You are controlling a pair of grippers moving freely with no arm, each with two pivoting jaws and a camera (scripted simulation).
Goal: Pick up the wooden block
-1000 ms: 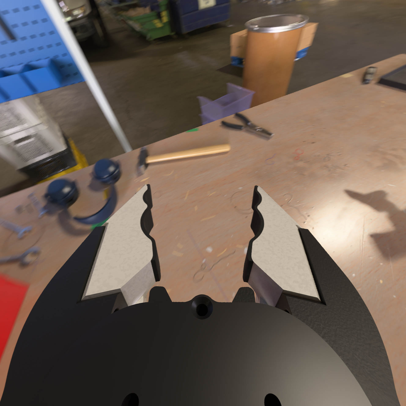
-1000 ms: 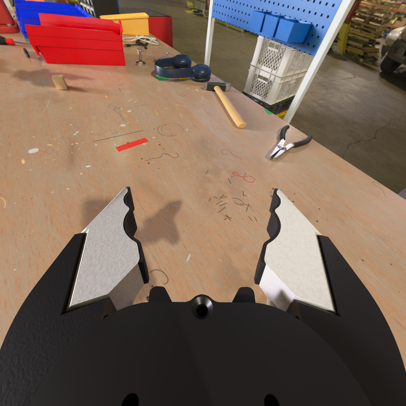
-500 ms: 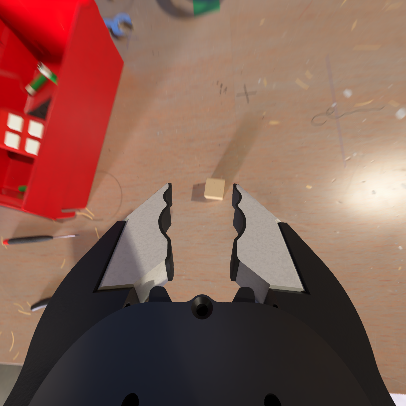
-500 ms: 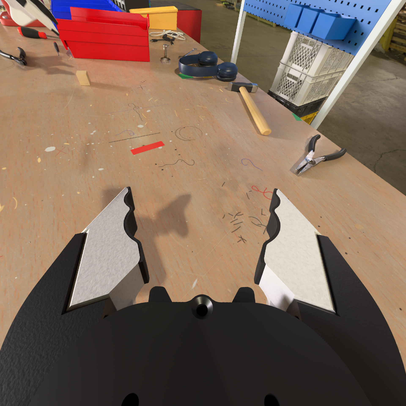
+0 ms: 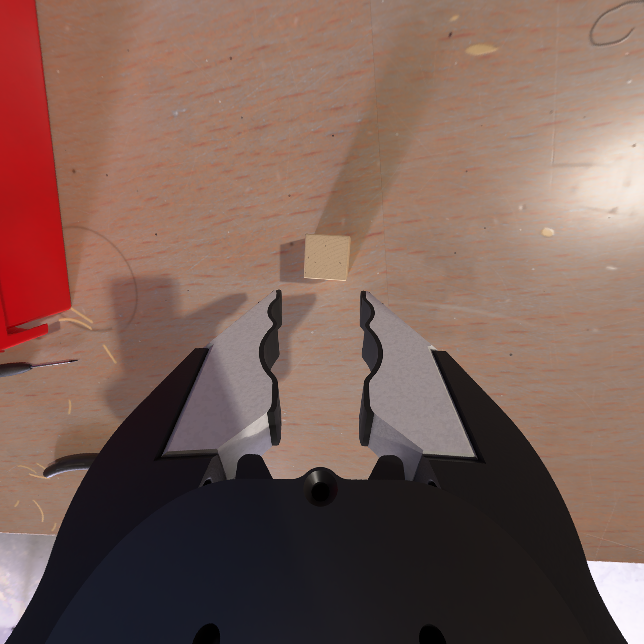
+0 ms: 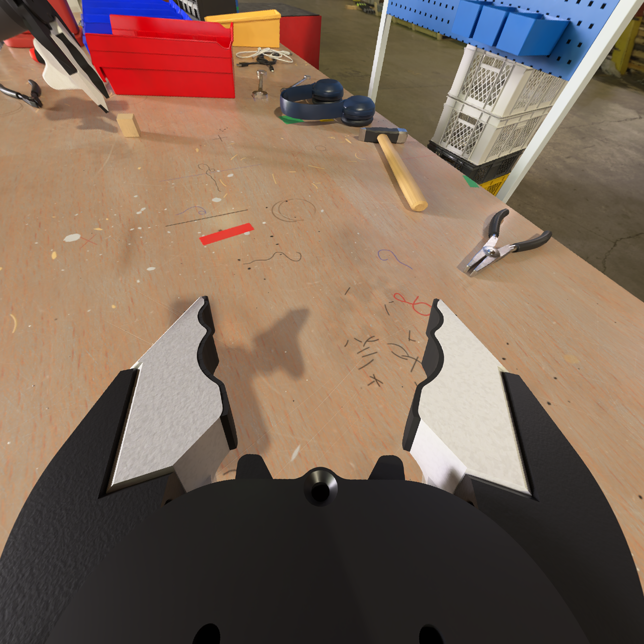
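The left gripper [image 5: 319,296] points straight down with jaws spread, empty, tips just short of the block [image 5: 327,257], likely so it can straddle it. The block lies on the table [image 5: 488,139], right of a red bin [image 5: 28,174]. The right gripper [image 6: 319,301], spread too, hangs well apart, out of the way.

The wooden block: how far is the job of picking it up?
Done: the left gripper hangs open just above the wooden block. In hand: lining up; no contact yet. Left: lower, close, lift. The right gripper is open, far off.
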